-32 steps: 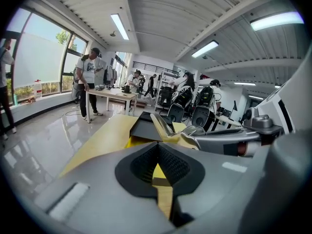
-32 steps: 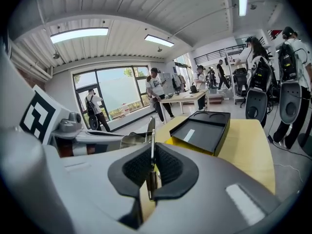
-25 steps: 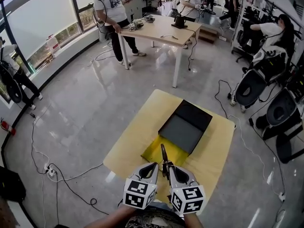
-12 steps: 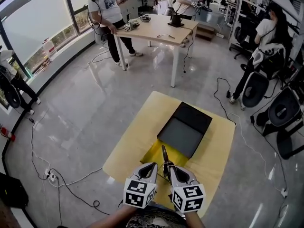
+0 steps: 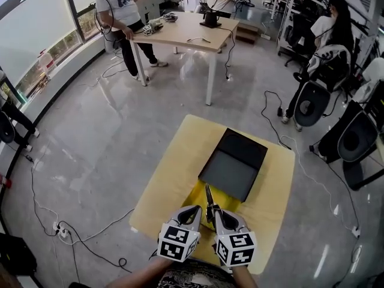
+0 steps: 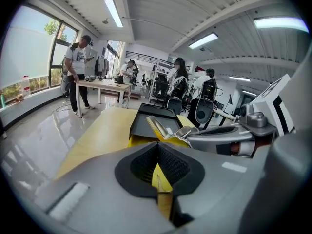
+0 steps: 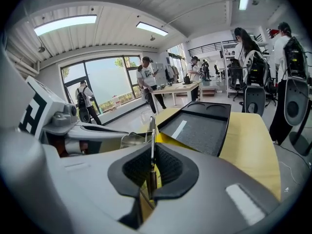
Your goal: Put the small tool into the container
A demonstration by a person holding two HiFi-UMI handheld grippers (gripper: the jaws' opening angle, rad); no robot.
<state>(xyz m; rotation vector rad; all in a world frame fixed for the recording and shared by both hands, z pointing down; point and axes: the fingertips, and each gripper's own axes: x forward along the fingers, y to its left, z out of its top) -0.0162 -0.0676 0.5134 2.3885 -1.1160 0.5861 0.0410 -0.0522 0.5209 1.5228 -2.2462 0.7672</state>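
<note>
1. Small tool [image 5: 207, 198], thin and metallic, sticks up from the right claw [image 5: 216, 213], which pinches it just short of the black container [image 5: 231, 168].
2. Left claw [image 5: 194, 211] is pressed together on the edge of a yellow sheet [image 5: 198, 192].
3. Both claws sit over the yellow bench [image 5: 174, 167], side by side.

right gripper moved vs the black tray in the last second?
No. The right gripper, shut on the small tool, sits where it was against the black tray.
</note>
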